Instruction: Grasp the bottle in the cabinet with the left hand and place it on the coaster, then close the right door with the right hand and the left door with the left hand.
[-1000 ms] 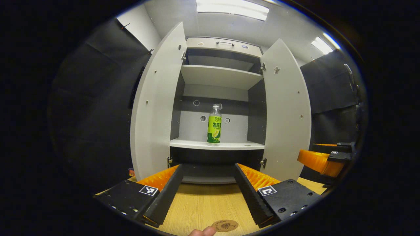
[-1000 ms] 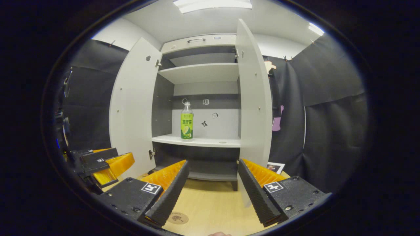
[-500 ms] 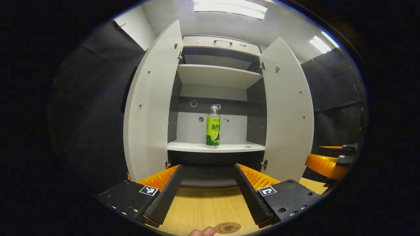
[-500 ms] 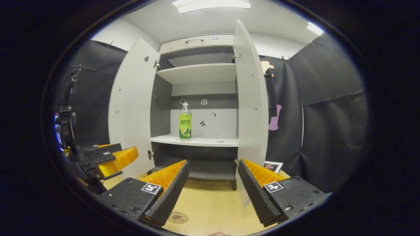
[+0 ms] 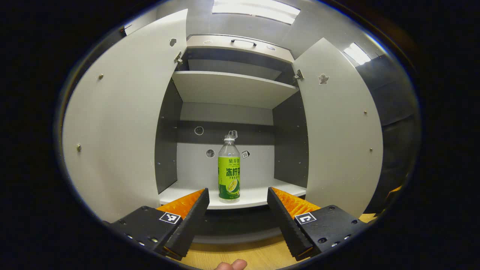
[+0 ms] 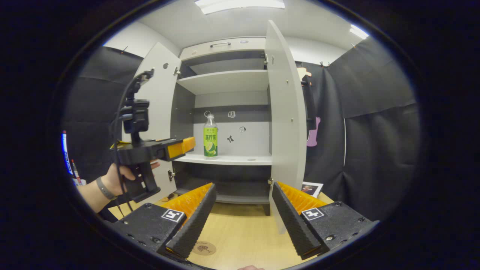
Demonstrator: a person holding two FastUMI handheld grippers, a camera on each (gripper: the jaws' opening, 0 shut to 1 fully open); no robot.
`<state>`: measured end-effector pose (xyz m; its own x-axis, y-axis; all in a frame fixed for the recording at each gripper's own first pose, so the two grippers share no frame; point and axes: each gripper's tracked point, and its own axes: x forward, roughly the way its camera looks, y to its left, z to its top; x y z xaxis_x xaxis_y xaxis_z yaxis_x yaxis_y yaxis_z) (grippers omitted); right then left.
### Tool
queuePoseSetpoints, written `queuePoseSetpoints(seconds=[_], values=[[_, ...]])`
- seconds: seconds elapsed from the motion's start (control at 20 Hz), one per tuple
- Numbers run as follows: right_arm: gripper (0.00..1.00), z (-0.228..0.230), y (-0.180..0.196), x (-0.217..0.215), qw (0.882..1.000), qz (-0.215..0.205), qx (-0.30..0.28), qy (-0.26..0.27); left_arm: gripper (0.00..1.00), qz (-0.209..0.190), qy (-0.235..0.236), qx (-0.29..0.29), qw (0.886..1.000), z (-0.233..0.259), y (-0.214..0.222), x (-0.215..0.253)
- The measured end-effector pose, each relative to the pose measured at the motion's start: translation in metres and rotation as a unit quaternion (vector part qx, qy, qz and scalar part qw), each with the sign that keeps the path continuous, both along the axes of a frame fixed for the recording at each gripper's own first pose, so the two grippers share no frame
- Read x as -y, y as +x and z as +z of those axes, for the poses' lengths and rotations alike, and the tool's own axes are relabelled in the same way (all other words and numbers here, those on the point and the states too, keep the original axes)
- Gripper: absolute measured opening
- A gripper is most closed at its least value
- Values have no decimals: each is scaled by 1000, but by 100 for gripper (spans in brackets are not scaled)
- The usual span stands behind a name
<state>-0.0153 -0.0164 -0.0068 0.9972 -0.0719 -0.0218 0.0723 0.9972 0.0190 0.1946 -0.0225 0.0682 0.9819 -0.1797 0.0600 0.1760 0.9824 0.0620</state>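
A clear bottle (image 5: 229, 168) with a green label stands upright on the cabinet's middle shelf (image 5: 258, 197). My left gripper (image 5: 236, 195) is open, raised to shelf height, and the bottle is lined up between its fingers but farther in. In the right gripper view the left gripper (image 6: 180, 144), held by a hand (image 6: 112, 176), points at the bottle (image 6: 210, 137) from the left. My right gripper (image 6: 243, 189) is open and low over the wooden table (image 6: 243, 236). The round brown coaster (image 6: 203, 248) lies on the table near its left finger. Both cabinet doors, left (image 5: 120, 127) and right (image 5: 337, 127), stand open.
An upper shelf (image 5: 232, 86) spans the cabinet above the bottle. The right door (image 6: 283, 112) stands edge-on just beyond my right gripper. A printed card (image 6: 312, 188) lies at the table's back right, by the black cloth wall. A fingertip (image 5: 230, 265) shows at the bottom edge.
My left gripper has risen from table height and moved toward the cabinet, so the bottle now looms larger between its fingers. The right gripper has stayed about where it was.
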Motion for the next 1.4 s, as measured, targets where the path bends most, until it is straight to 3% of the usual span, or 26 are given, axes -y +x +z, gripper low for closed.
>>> queuePoseSetpoints(seconds=[0.35, 0.75, 0.9, 0.95, 1.15, 1.2, 1.25, 1.3, 1.4], values=[[99, 4, -2, 33, 999, -46, 7, 14, 95, 23, 4, -28, 999, 5, 107, 8], [99, 3, 0, 61, 997, -79, 5, 16, 95, 59, 4, -44, 997, -10, 156, -4], [99, 1, 3, 61, 997, -77, 1, 12, 97, 59, 1, -40, 997, -6, 150, -7], [99, 1, 5, 60, 997, -76, 1, 12, 74, 59, 1, -40, 997, -7, 156, -9], [99, 0, 9, 56, 998, -69, 0, 9, 73, 54, -14, -41, 998, -6, 149, -10], [94, 0, 10, 54, 998, -67, -1, 9, 73, 53, -20, -42, 997, -5, 141, -10], [99, 0, 12, 52, 998, -64, -1, 9, 73, 46, -27, -40, 998, -2, 132, -8], [94, 2, 13, 49, 998, -59, 0, 10, 76, 40, -32, -35, 998, 1, 122, -6], [94, 5, 16, 42, 999, -45, 2, 10, 73, 33, -30, -15, 999, 12, 100, -4]])
